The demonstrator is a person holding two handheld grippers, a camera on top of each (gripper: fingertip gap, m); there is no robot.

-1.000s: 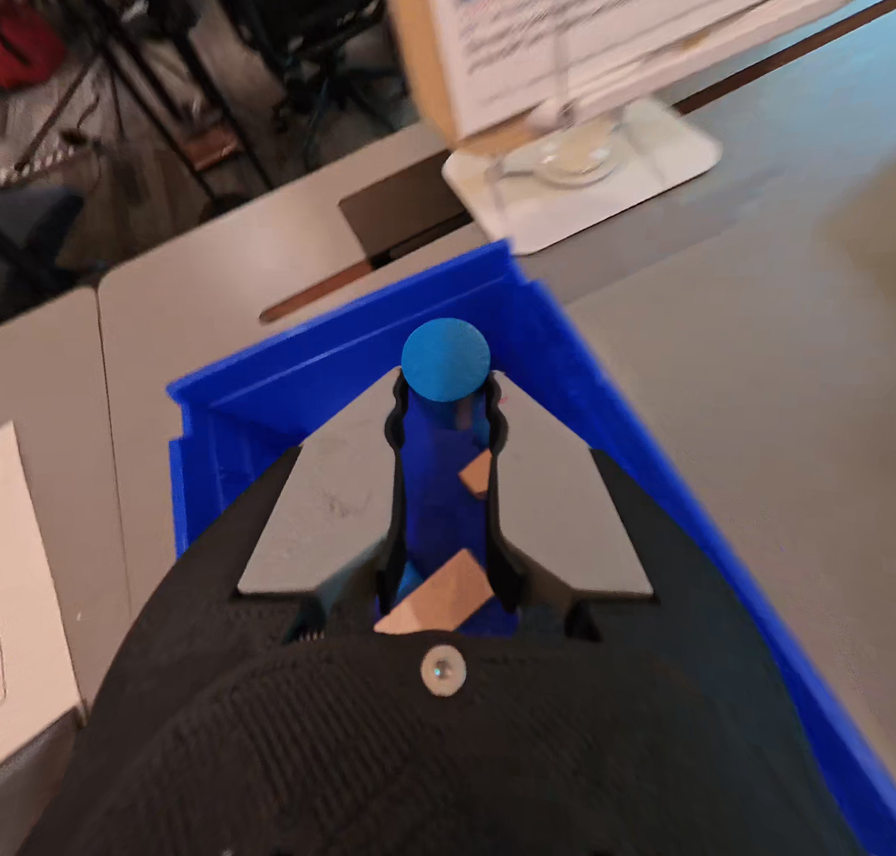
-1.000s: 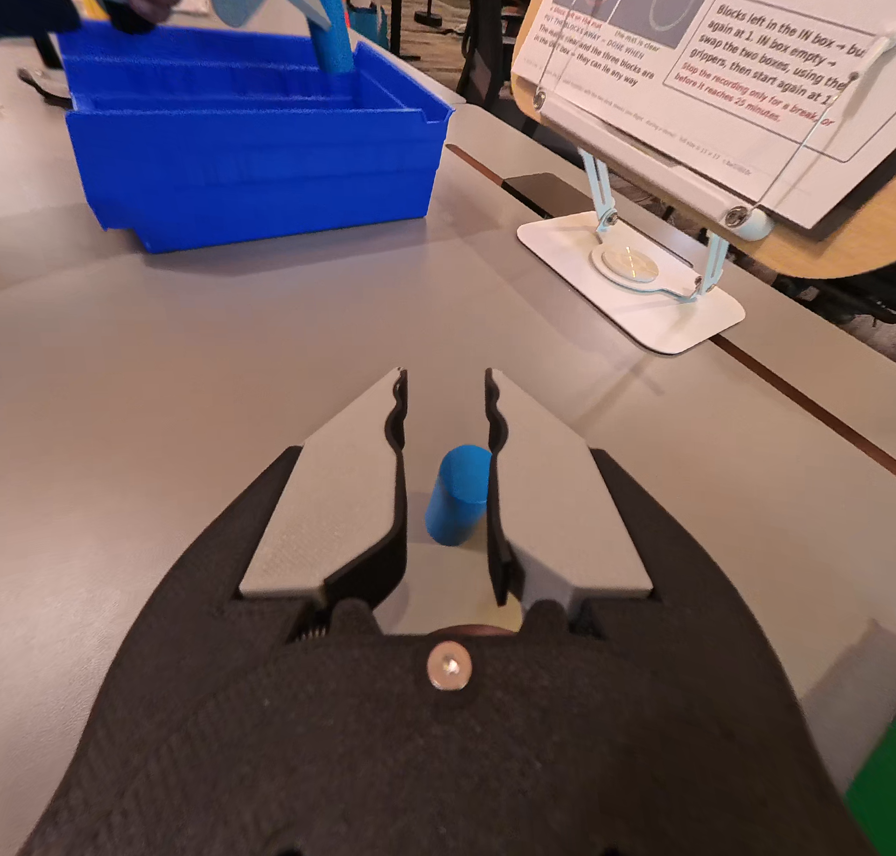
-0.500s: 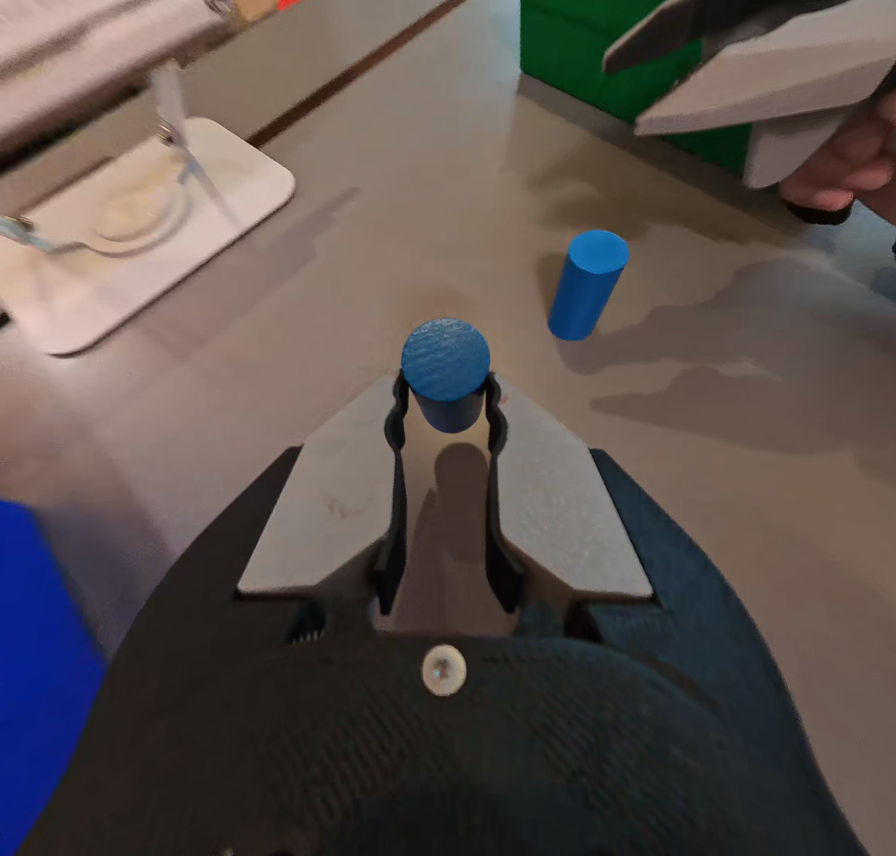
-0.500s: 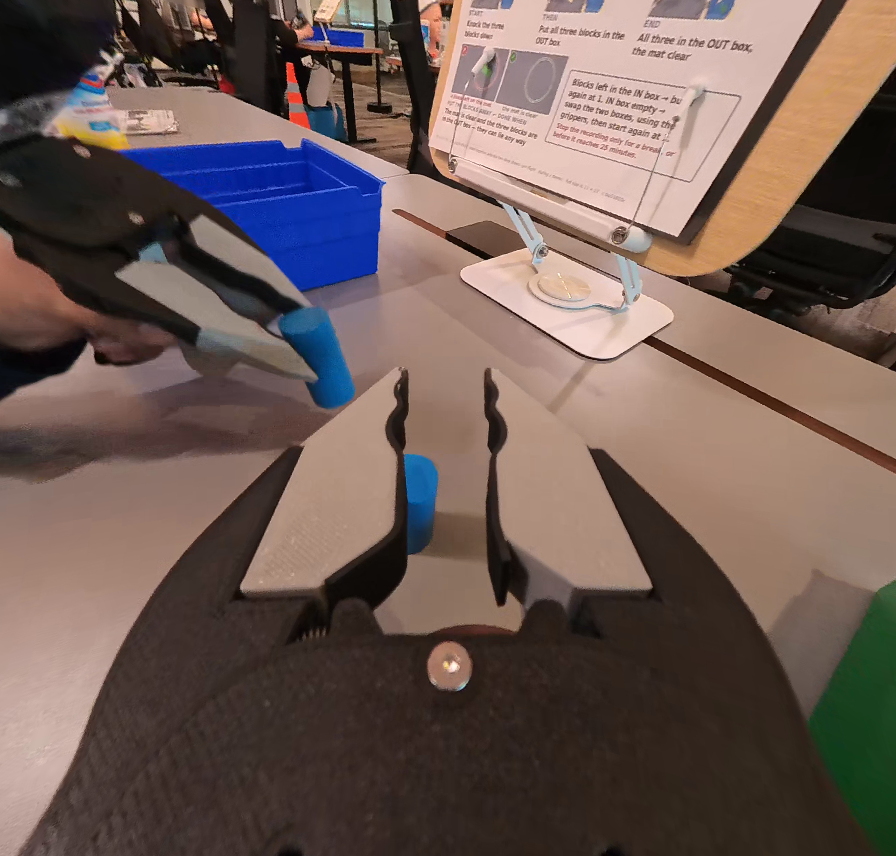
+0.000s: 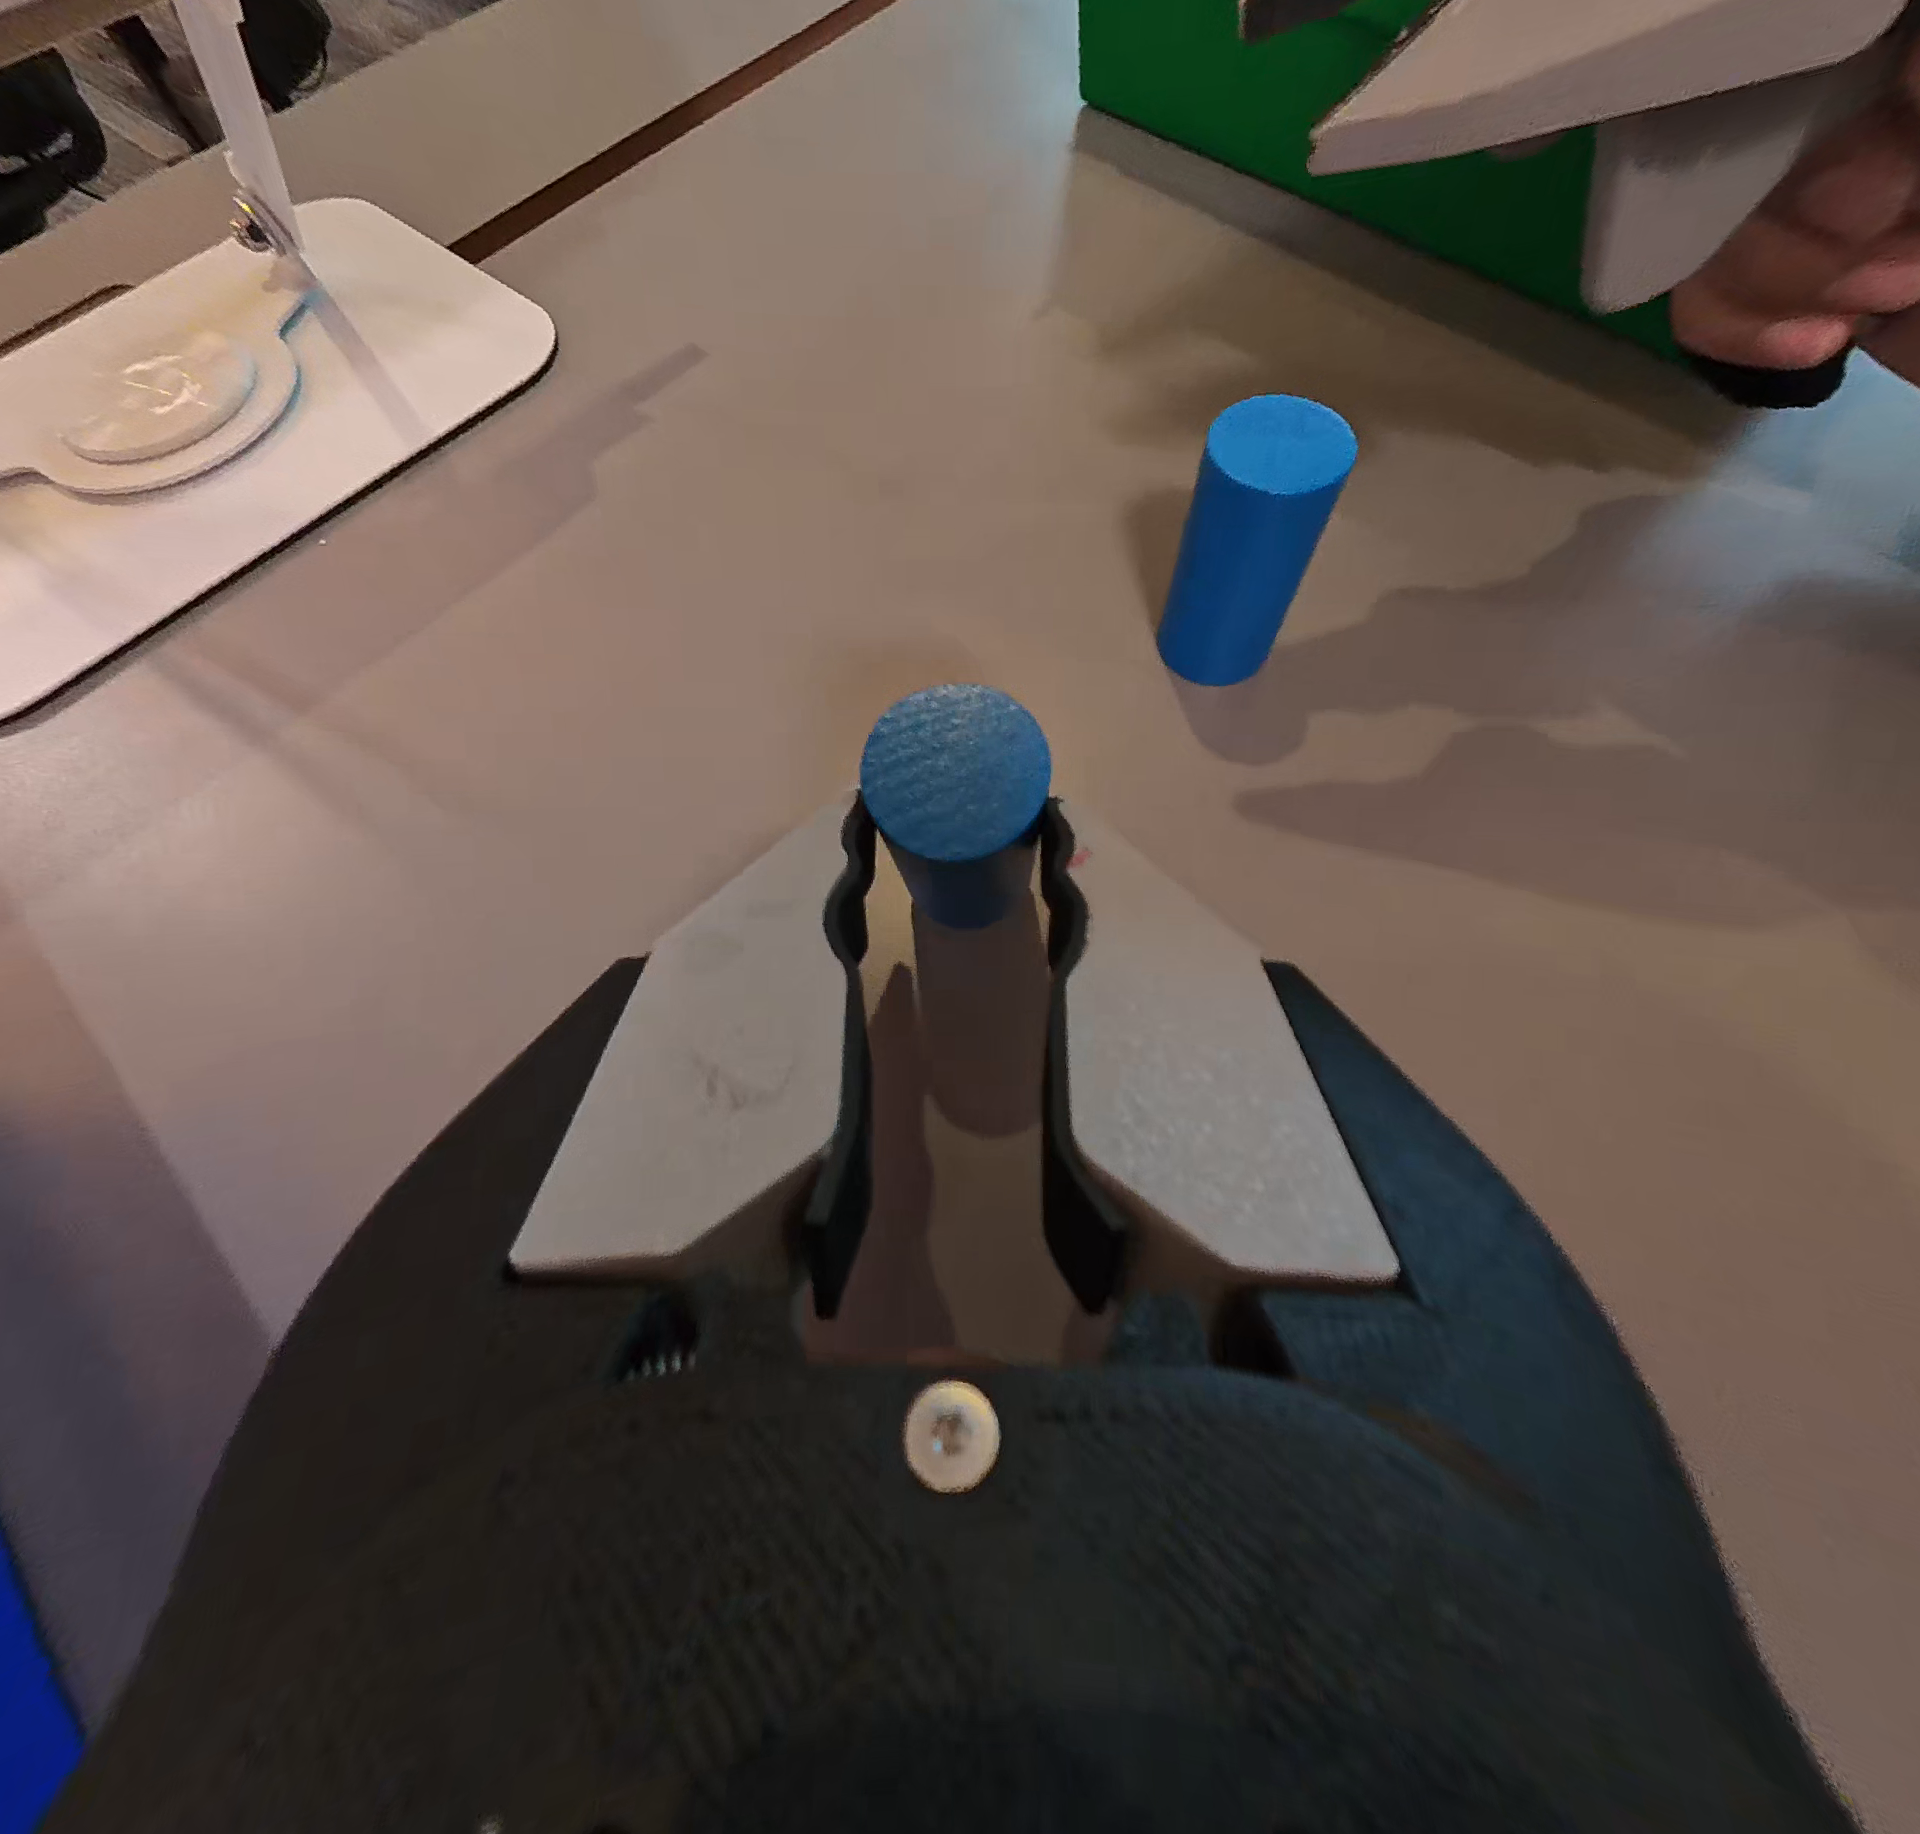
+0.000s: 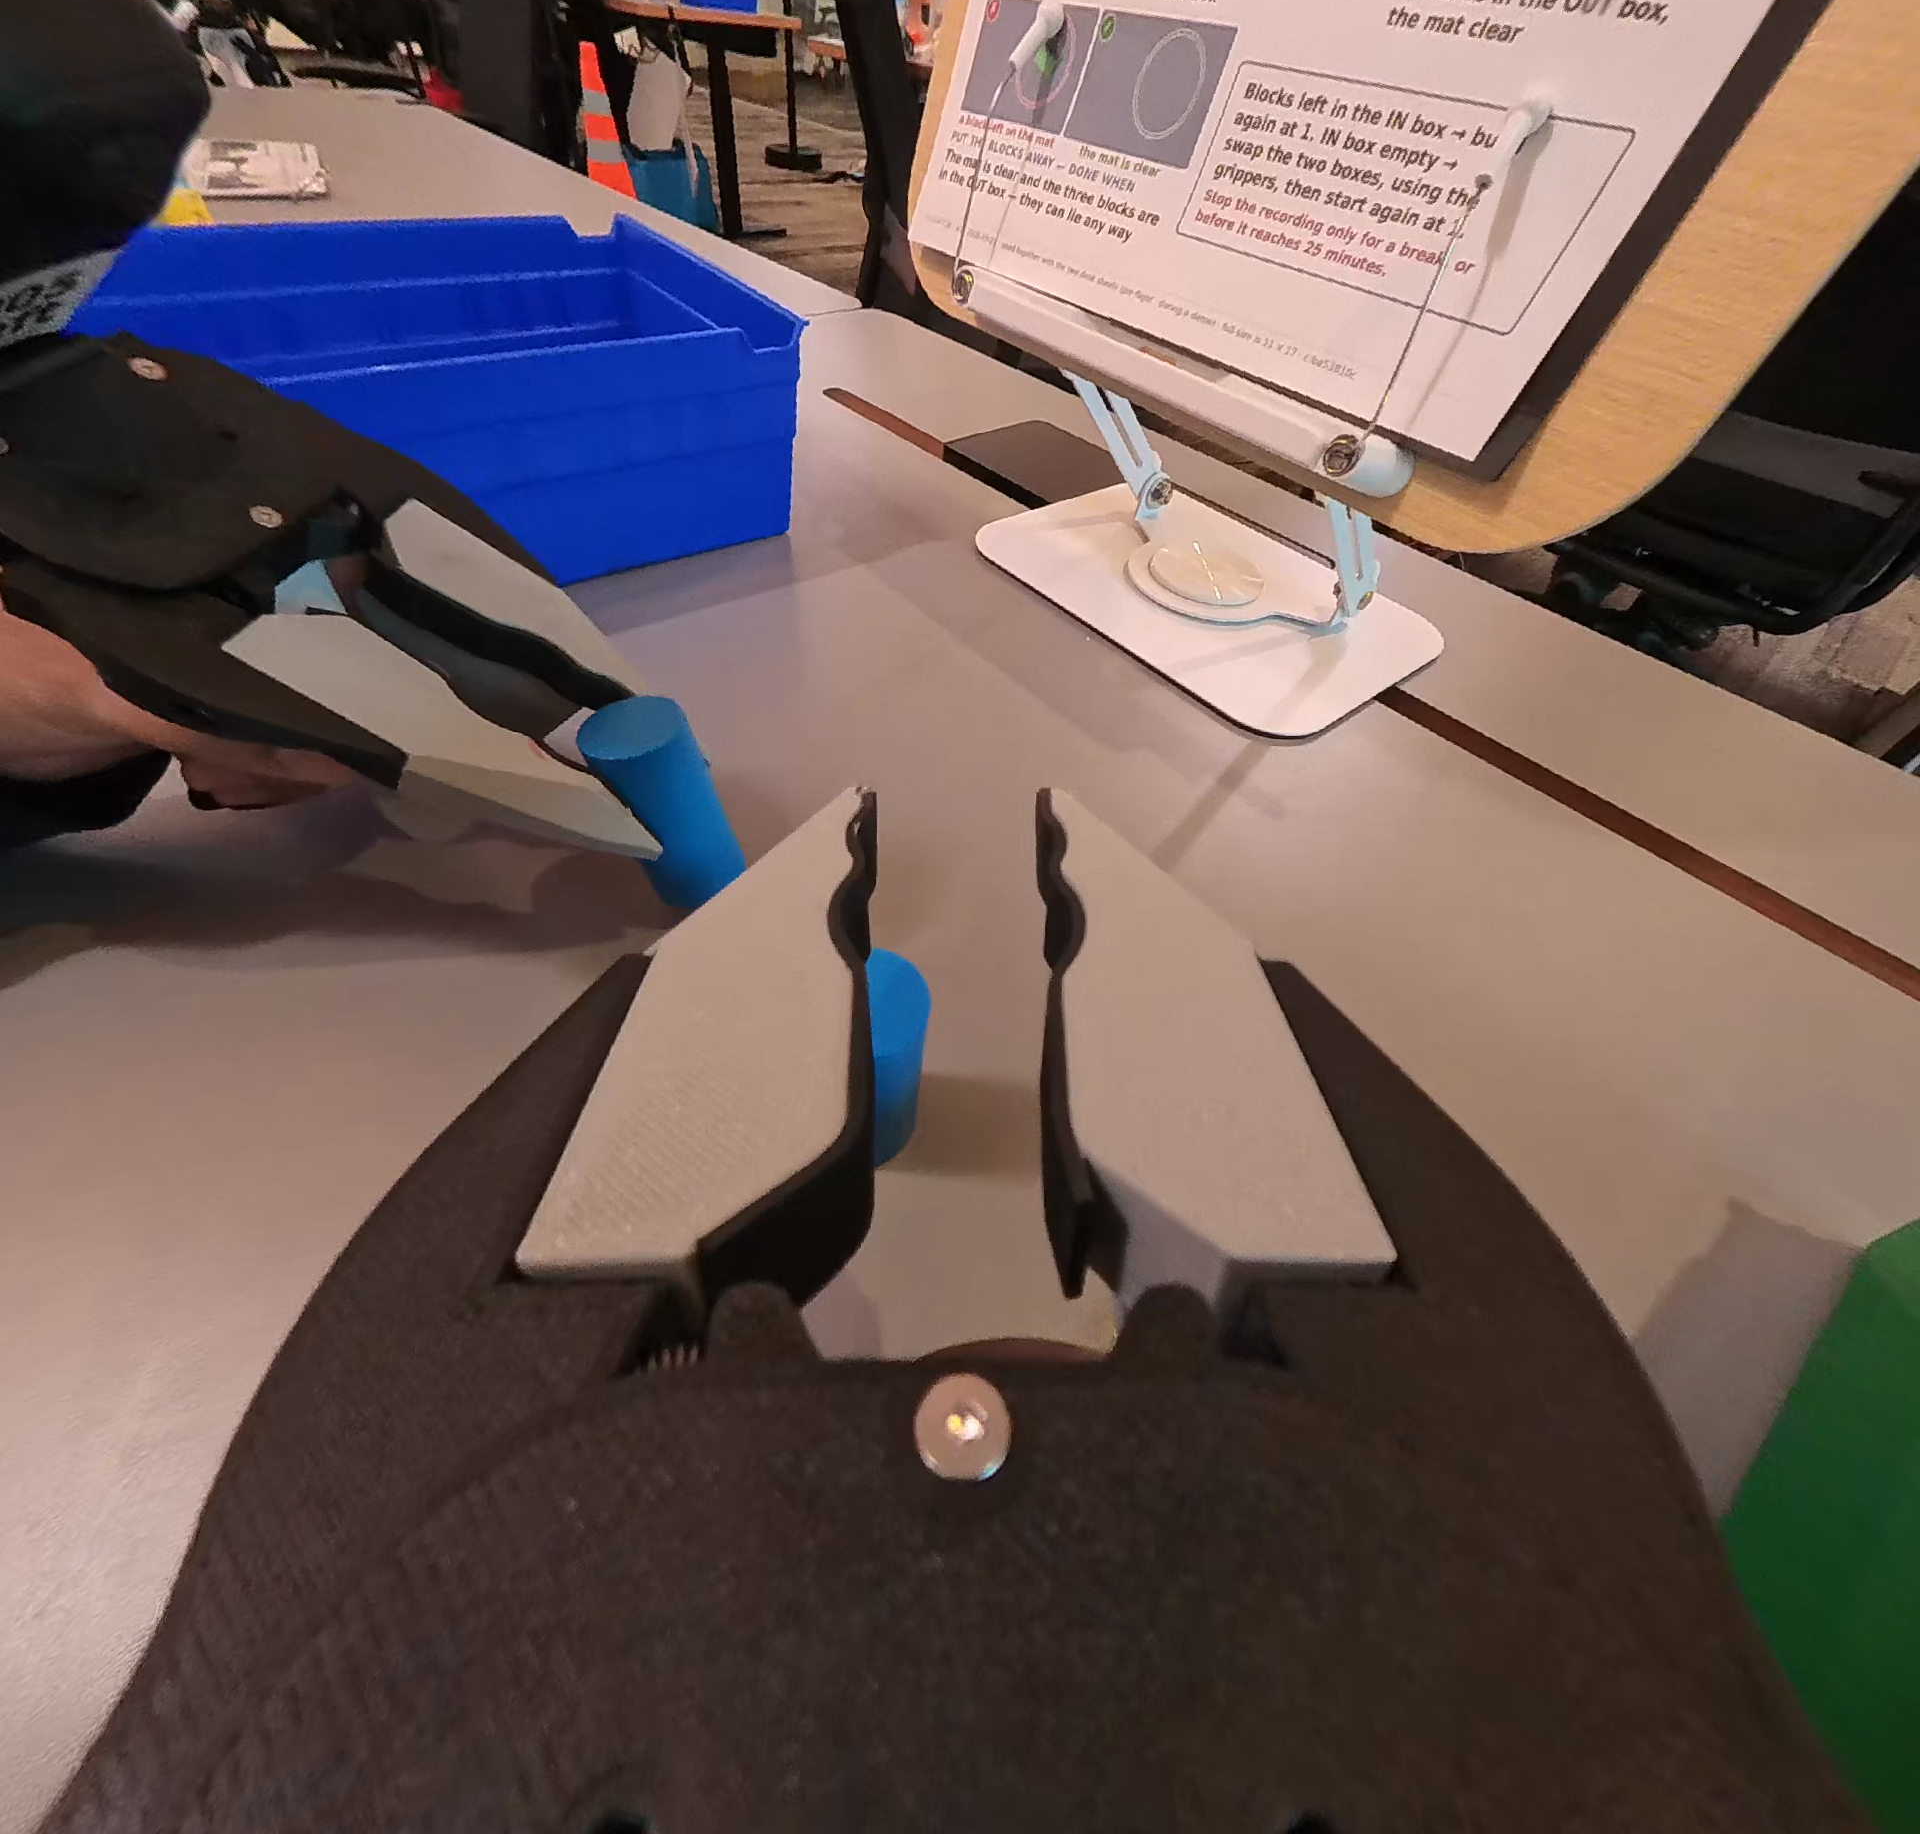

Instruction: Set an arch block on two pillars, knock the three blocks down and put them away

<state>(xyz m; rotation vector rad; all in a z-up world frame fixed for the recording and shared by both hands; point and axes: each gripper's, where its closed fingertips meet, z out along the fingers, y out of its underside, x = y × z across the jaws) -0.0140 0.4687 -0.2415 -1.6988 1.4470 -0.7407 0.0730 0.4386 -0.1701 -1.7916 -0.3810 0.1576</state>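
Observation:
My left gripper (image 5: 954, 834) is shut on a blue pillar (image 5: 954, 787), held upright and low over the grey table; I cannot tell whether its base touches. A second blue pillar (image 5: 1252, 537) stands on the table a little ahead and to the right. In the right wrist view the held pillar (image 6: 665, 808) sits in the left gripper (image 6: 634, 771). The standing pillar (image 6: 899, 1046) is partly hidden behind my right gripper's left finger. My right gripper (image 6: 956, 818) is open and empty, above and behind that pillar. No arch block shows.
A blue bin (image 6: 468, 361) stands at the back left. A green box (image 5: 1247, 70) is on the right, also in the right wrist view (image 6: 1829, 1472). An instruction board on a white stand base (image 6: 1205, 600) stands at the back. A hand (image 5: 1808, 309) holds the right gripper (image 5: 1283, 85). The gap from one gripper's tips to the other's is roughly 12 cm.
My left gripper carried the blue pillar from above the blue bin over to the table and lowered it beside the standing pillar. My right gripper drew back slightly and stayed open.

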